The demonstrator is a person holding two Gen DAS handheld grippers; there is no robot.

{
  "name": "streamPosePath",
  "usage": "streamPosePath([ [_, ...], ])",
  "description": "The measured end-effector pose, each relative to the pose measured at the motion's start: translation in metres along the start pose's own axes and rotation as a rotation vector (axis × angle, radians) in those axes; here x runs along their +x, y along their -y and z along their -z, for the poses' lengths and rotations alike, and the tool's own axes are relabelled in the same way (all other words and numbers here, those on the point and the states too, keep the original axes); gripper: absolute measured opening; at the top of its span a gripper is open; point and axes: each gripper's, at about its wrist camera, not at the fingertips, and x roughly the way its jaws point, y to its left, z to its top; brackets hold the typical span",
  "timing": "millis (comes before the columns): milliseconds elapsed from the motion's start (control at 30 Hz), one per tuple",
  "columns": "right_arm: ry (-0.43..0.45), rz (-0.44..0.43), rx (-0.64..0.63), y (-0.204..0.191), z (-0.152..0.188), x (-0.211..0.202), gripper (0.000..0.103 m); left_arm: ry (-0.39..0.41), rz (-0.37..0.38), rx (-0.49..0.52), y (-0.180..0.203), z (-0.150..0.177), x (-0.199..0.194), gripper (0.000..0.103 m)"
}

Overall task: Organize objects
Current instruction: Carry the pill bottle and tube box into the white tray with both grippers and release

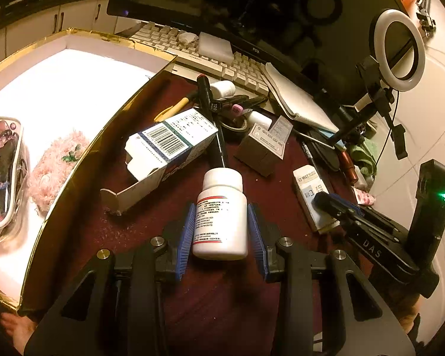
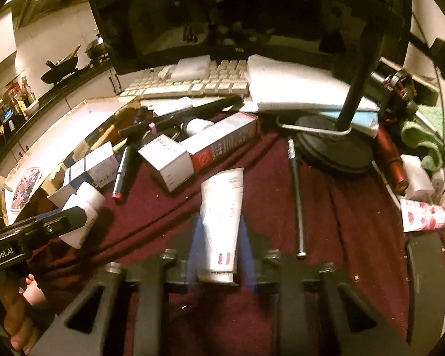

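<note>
Left gripper [image 1: 221,231]: two black linkage arms with triangular cut-outs, silver round pivot screws, blue ribbed pads [image 1: 184,234] on the inner faces of its fingers. White lettering ending "enRobot.AI" on its black side, seen from the right wrist view.

Right gripper [image 2: 219,255]: same black linkage frame, silver pivot screws, blue pads (blurred). White "DAS" lettering on its black body and a small green light on its black handle, seen from the left wrist view.
</note>
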Motion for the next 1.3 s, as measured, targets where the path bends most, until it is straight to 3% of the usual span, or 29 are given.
streamPosePath([
  [233,-0.006,-0.042,-0.008,-0.005,0.003,0.0,0.018,0.012,-0.002,0.0,-0.001,0.0,-0.005,0.035],
  [333,-0.001,-0.04,-0.006,-0.004,0.003,-0.001,0.015,0.028,-0.001,-0.008,-0.002,0.0,-0.01,0.035],
  [700,0.072,-0.175,0.088,-0.001,-0.009,-0.025,0.013,0.132,-0.002,-0.084,-0.013,-0.015,-0.044,0.035],
  [867,0.088,-0.278,0.049,-0.028,-0.027,-0.026,0.013,0.204,-0.065,-0.123,-0.025,-0.033,-0.07,0.035],
  [1100,0.062,-0.443,-0.009,-0.086,-0.064,0.002,0.013,0.249,-0.169,-0.253,-0.073,-0.058,-0.084,0.035],
  [1200,0.042,-0.491,-0.018,-0.107,-0.084,0.022,0.013,0.242,-0.199,-0.315,-0.097,-0.067,-0.079,0.035],
  [1300,0.023,-0.523,-0.027,-0.128,-0.102,0.04,0.013,0.211,-0.177,-0.363,-0.114,-0.07,-0.067,0.035],
])
